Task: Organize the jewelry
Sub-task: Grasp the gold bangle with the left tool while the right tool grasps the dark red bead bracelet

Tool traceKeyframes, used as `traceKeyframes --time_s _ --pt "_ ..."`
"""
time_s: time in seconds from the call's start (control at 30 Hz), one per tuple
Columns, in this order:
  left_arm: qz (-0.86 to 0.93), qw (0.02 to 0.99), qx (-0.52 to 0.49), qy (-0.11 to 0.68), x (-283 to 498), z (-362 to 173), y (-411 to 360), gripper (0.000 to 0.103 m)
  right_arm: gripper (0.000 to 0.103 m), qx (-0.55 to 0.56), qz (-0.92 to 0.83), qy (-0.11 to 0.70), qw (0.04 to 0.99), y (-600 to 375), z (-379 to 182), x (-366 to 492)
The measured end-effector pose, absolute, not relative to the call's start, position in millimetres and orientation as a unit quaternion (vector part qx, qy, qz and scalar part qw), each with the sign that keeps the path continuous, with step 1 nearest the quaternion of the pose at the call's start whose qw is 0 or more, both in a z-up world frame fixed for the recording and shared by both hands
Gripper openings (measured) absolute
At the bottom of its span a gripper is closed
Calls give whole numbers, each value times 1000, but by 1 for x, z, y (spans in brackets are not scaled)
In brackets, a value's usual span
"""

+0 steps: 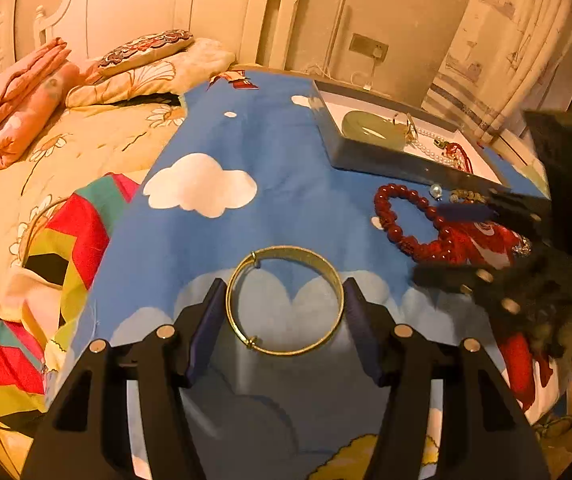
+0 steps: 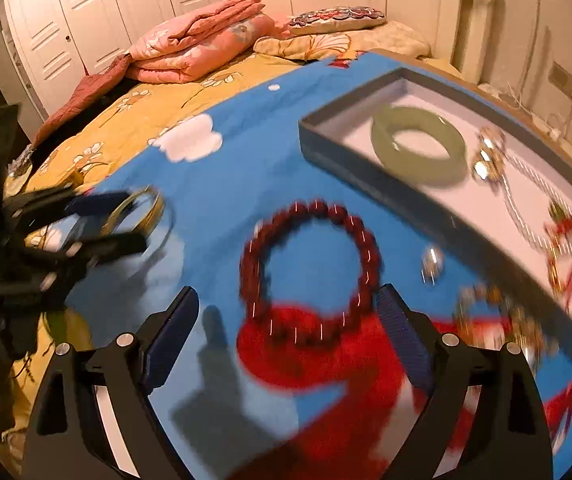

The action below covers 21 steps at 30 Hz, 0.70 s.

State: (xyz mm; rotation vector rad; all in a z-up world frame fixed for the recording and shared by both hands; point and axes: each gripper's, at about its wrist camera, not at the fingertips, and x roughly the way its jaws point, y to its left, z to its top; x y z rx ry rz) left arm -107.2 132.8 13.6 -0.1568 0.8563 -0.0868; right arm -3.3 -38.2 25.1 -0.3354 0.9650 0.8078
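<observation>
**Gold bangle and red bead bracelet framed by spread jaws, tray half filled**

The gold bangle [image 1: 285, 300] was seen flat on the blue cloud cloth [image 1: 214, 236], ringed by the left gripper [image 1: 285, 304], jaws spread wide and just outside its rim. The red bead bracelet [image 2: 310, 270] was seen on the same cloth between the parted fingers of the right gripper [image 2: 286, 328], not clamped.

The tray [image 2: 338, 160] was shown from above only in the right wrist view: jade bangle [image 2: 418, 150], pearl strand [image 2: 526, 200] and a red-and-gold piece [image 2: 566, 244] inside. That view was motion-blurred. A small pearl piece [image 1: 435, 190] beside the tray was shown sharply only in the left view. Folded pink quilts [image 2: 198, 48] were seen behind.
</observation>
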Motion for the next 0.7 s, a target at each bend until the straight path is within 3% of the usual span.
traceKeyframes --time_s 0.07,0.13,0.2,0.23,0.4,0.47,0.53,0.7 --pt "-48 907 -72 411 -108 13 130 73 85 -181 367 440 799 -29 23 -3" --pt "-47 910 -56 408 -108 11 121 81 69 -186 370 426 805 -29 25 -8" --pt "-43 912 -35 405 -107 9 111 87 33 -178 369 417 811 -35 28 -11" --pt "-40 913 -24 405 -105 8 105 90 28 -175 363 416 815 -40 29 -12" --pt "-30 913 0 406 -103 5 96 88 25 -138 363 418 822 -64 31 -21" --pt "-17 917 -3 398 -104 5 97 69 19 -113 372 415 822 -70 35 -24" --pt "-4 920 -3 392 -104 6 100 58 17 -84 382 416 821 -77 41 -25" --pt "-7 921 -12 389 -105 6 104 58 18 -96 375 417 822 -79 42 -27"
